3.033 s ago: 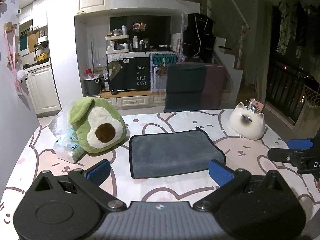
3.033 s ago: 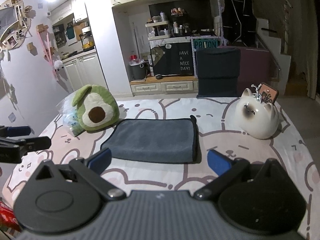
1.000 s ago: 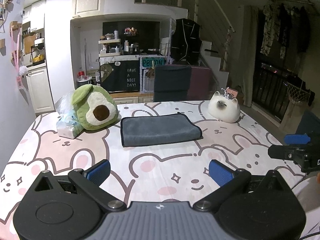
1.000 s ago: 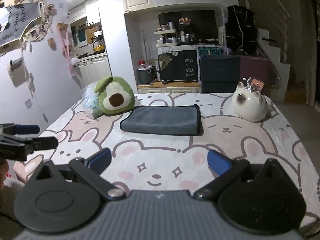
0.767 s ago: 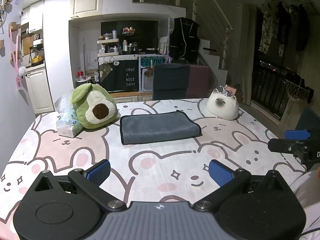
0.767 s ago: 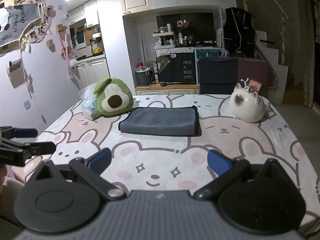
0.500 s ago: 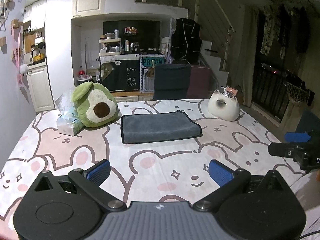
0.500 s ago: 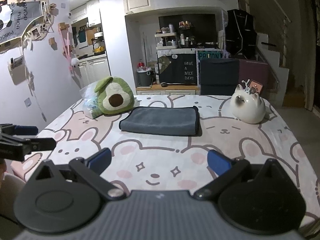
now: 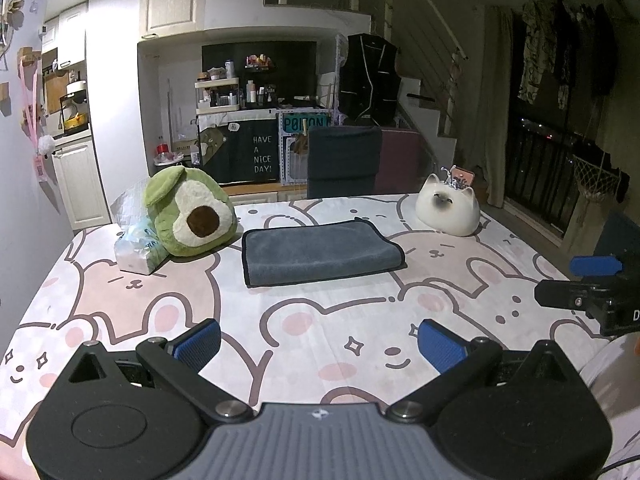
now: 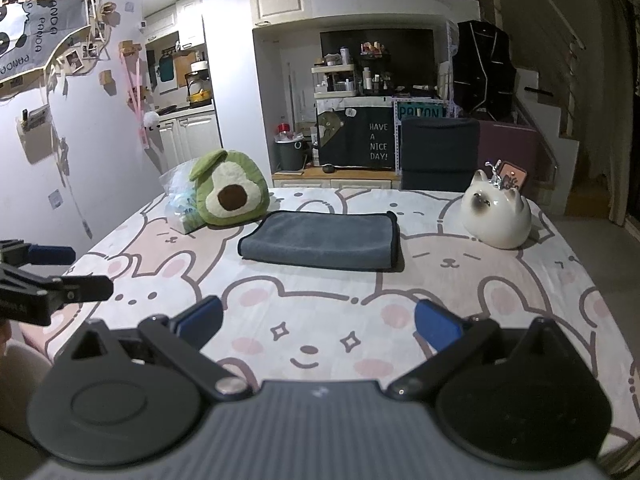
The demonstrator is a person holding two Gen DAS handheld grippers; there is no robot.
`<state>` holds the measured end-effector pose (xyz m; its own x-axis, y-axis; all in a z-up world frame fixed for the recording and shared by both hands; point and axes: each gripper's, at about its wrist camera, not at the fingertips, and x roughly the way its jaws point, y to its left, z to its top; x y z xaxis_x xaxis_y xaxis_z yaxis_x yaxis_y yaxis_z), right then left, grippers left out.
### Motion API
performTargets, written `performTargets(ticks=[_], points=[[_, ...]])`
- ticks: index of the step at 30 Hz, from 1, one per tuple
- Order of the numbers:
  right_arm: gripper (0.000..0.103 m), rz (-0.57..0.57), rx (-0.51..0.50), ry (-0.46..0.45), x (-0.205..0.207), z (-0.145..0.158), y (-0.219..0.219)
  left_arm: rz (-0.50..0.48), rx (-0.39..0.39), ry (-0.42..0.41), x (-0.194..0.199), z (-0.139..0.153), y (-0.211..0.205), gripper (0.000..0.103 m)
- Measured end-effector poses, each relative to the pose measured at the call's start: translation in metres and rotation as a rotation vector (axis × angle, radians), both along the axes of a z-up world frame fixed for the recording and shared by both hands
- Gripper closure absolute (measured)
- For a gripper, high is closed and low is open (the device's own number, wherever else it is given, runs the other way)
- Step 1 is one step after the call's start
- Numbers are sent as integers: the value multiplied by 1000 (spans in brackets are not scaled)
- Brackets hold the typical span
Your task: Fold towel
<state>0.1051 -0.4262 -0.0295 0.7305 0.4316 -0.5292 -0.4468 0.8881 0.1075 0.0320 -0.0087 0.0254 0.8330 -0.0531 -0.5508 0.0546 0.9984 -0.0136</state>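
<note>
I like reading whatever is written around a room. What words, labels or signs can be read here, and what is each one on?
"HAVE A NICE DAY!": dark cloth hanging over the cabinet front.
"PANDA", repeated: panda wall decoration.
"POISON", partly hidden: teal sign behind the chair.
Print on the tissue pack: too blurred to read.
Pink tag behind the cat figurine: unreadable.

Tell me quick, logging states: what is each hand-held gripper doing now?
Left hand-held gripper: open, holding nothing.
Right hand-held gripper: open, holding nothing.
</note>
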Motion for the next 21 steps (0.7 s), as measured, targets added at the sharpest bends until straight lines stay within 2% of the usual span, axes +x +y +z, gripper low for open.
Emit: performTargets(ticks=[21], points=[[0,-3,9,9,0,-2,-1,-1,0,-1,0,-1,1,0]])
